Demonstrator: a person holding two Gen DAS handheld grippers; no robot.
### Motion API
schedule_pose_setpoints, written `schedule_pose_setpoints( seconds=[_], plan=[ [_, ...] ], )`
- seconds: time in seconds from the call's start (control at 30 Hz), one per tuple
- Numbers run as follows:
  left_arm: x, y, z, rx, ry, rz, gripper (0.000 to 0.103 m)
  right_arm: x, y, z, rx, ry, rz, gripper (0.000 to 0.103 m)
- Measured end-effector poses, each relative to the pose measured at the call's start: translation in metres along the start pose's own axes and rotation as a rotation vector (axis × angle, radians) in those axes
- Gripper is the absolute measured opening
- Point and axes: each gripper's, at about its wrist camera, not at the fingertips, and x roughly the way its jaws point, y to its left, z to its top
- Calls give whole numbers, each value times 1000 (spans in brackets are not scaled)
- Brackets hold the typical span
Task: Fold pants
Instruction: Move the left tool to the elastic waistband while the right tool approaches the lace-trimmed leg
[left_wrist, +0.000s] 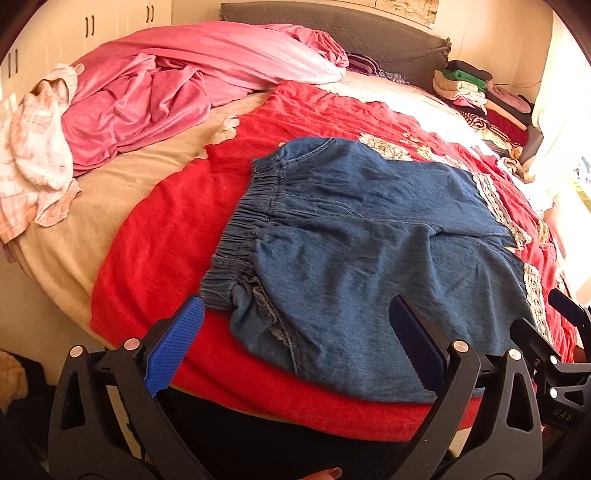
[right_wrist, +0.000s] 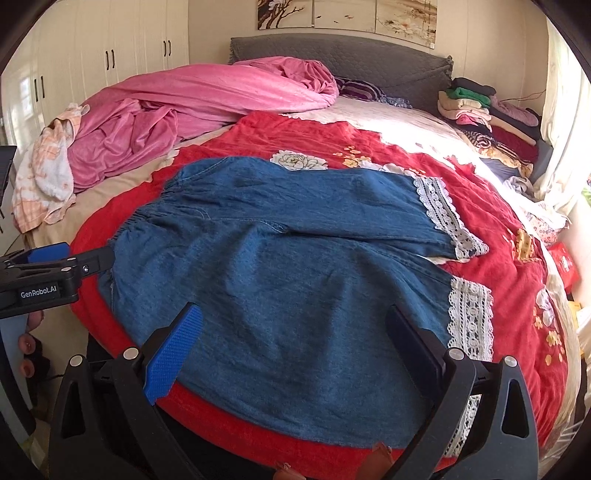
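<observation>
**Denim spread flat, both tongs wide and waiting**

Denim pants lying flat on the red bedspread, filling the centre of both wrist views. Elastic waistband toward the left of the frame, lace-trimmed cuffs toward the right, so long axis running left to right across both pairs of tongs rather than away from them. Legs side by side, not yet laid one over the other.

Left tongs spread wide, holding nothing, hovering over the near waistband corner at lower left of that view. Right tongs likewise wide and empty, over the near leg, closer to the lace cuff at lower right (near edge of the cloth just below the fingertips).

Likely next: left for waist, right for cuff, near edge carried over to the far one. Contact with the cloth not discernible.
</observation>
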Motion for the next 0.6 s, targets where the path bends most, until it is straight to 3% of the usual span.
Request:
schedule_pose_setpoints(
  seconds=[0.37,0.6],
  plan=[
    [29,20,44,-7,-4,34,94,46,-9,49,-49,19,44,99],
    [57,24,79,23,-1,58,94,74,-12,86,-126,16,140,99]
  ],
)
